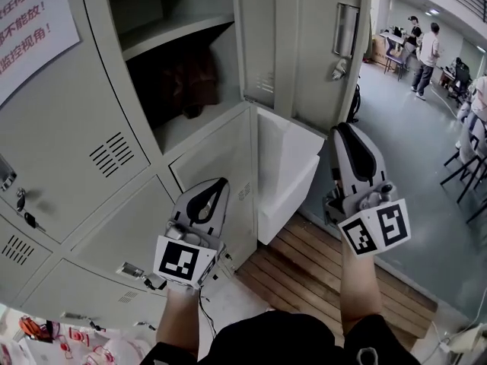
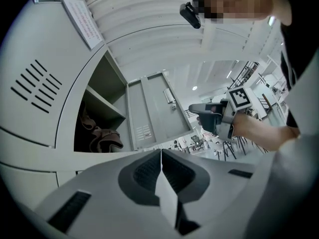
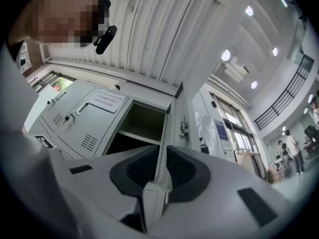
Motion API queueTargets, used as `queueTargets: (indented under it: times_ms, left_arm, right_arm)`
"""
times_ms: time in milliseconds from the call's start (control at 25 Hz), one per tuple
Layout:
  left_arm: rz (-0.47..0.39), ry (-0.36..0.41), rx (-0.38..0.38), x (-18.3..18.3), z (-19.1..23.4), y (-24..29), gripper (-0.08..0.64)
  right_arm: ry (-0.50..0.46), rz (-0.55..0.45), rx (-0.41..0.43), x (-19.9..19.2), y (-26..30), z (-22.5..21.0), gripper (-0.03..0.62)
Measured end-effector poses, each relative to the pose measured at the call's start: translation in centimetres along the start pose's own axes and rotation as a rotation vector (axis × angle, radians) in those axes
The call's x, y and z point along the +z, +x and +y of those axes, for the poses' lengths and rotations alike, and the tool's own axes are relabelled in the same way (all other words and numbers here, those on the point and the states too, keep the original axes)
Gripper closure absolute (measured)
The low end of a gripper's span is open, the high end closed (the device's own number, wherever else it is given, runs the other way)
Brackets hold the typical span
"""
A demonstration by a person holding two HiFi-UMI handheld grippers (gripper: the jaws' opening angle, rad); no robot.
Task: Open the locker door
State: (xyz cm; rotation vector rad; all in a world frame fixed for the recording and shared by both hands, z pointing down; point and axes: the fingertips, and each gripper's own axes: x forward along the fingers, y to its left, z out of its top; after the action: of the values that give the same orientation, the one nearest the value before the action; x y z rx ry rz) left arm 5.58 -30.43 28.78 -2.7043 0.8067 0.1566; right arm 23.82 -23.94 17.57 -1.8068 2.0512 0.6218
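The upper locker (image 1: 175, 59) stands open, and its grey door (image 1: 304, 44) with a metal handle (image 1: 346, 29) is swung out to the right. A brown bundle (image 1: 186, 82) lies inside on the compartment's floor. My right gripper (image 1: 346, 131) is shut with nothing between its fingers. Its tip is just below the door's lower outer corner, and I cannot tell if it touches. My left gripper (image 1: 217, 185) is shut and empty, in front of the lower lockers. The open locker (image 2: 99, 118) and the right gripper (image 2: 199, 111) show in the left gripper view, and the door's edge (image 3: 177, 118) shows in the right gripper view.
A white panel (image 1: 285, 173), like a lower locker's door, juts out below the open compartment. Wooden boards (image 1: 319, 272) lie at the lockers' foot. A paper sign (image 1: 30, 21) and a key in a lock (image 1: 23, 204) are on the left doors. People (image 1: 430, 52) and chairs (image 1: 468, 166) are far right.
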Motion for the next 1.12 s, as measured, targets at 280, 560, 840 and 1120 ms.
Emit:
queueTargets:
  times_ms: [280,560,840,1120]
  left_arm:
    - [0.060,-0.051,0.006,-2.9,-1.8,-2.5,0.537]
    - [0.121,-0.096,0.011,-5.8,-3.1,-4.6,0.537]
    - [0.149,-0.164,0.016,-8.6,-3.9,-6.2,0.537]
    - [0.167,-0.190,0.023,-10.0,-4.1,-7.4,0.537]
  right_arm:
    - [0.090,0.101,0.080,-6.9,-2.1,5.5,0.520]
    - [0.131,0.218,0.129,-12.9,-4.6,9.3,0.520]
    - [0.163,0.302,0.148,-16.7,-6.8,11.9,0.520]
    - [0.171,0.346,0.151,-18.6,-8.0,12.8,0.520]
